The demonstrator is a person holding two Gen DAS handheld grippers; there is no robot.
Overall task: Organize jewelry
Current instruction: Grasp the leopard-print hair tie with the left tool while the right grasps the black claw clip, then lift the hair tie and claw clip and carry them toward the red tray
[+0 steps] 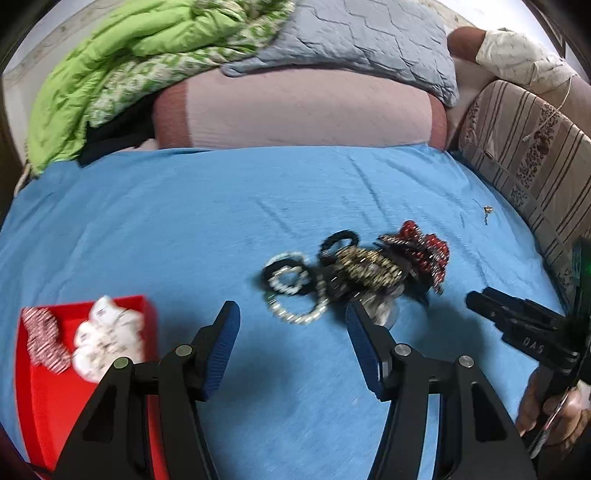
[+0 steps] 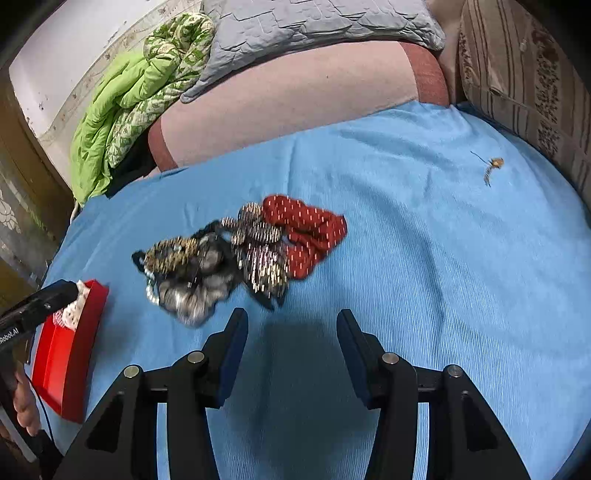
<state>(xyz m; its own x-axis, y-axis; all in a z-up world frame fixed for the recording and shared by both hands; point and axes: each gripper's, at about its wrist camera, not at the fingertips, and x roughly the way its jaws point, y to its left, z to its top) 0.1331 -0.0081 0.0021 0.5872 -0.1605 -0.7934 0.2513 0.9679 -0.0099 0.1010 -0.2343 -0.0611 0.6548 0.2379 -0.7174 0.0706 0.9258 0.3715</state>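
Observation:
A tangled pile of jewelry and hair pieces (image 1: 354, 266) lies on the blue sheet (image 1: 147, 229); it holds pearl bracelets (image 1: 288, 280), gold-and-black beaded pieces and a red dotted scrunchie (image 1: 424, 243). My left gripper (image 1: 291, 308) hovers open just short of the pile, nothing between its fingers. A red box (image 1: 48, 387) at lower left holds a white piece (image 1: 107, 339) and a red-striped piece (image 1: 40, 339). In the right wrist view the pile (image 2: 221, 258) and scrunchie (image 2: 310, 229) lie ahead to the left. My right gripper (image 2: 292, 314) is open and empty over bare sheet.
A small gold trinket (image 2: 493, 164) lies alone far right on the sheet. A pink bolster (image 1: 295, 110), grey quilted pillow (image 1: 369, 33) and green blanket (image 1: 129, 55) line the far edge. A striped cushion (image 1: 528, 162) bounds the right side. A hand (image 1: 554, 410) holds the right tool.

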